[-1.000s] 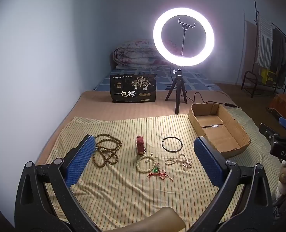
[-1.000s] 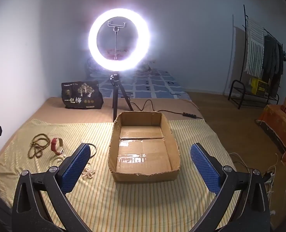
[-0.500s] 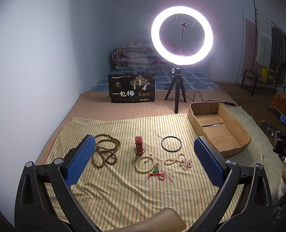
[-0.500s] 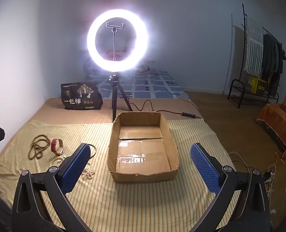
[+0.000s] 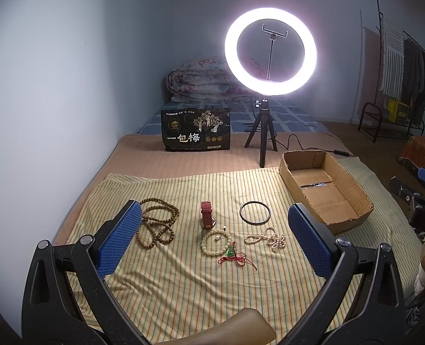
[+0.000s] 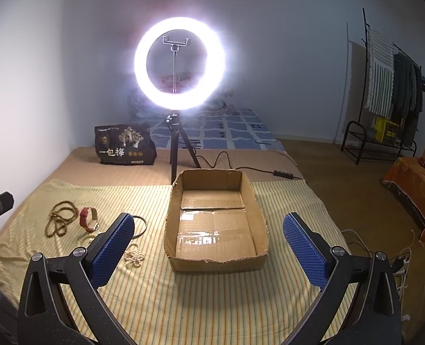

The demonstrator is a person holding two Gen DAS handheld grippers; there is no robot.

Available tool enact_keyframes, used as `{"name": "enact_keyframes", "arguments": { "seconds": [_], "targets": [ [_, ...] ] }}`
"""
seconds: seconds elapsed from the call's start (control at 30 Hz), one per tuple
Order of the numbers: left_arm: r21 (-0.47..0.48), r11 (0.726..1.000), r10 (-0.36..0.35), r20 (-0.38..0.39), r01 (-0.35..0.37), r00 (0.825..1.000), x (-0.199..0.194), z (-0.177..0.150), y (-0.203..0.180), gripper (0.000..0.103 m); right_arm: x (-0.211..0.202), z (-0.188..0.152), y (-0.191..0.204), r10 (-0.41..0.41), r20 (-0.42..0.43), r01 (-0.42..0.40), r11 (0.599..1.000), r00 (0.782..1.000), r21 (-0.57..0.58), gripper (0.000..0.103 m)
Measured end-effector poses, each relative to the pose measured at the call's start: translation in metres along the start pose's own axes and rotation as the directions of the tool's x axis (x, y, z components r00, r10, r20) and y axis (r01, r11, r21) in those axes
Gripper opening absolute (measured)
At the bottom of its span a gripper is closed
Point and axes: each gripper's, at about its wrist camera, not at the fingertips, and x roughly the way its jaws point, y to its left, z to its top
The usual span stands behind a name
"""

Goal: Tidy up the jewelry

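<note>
You held both grippers level and above the striped cloth, pointing forward toward the ring light. Your left gripper was spread wide, nothing between its blue pads, hovering over the jewelry laid out ahead of it: brown beads by the left pad, red watch in the middle, black ring to its right, pale bracelet nearer you, red cord with green pendant just below that, and pearl strand under the ring. All lay loose on the cloth, none in the box, which sat off to the right. Your right gripper was wide apart too and empty, aimed straight at the box, its two pads framing it. The box interior showed only cardboard and tape. The other gripper's tip poked in at the left edge of the right view.
</note>
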Motion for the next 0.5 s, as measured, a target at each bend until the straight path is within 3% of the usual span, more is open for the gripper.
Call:
{"name": "enact_keyframes", "arguments": {
  "seconds": [0.5],
  "targets": [
    [-0.004,1.0,0.009,0.005,-0.009,1.0,0.002,-0.0024,0.0065,0.103,-0.0011,0.0004,0.0017,0.019,-0.001,-0.019,1.0,1.0,0.001,0.103]
  ]
}}
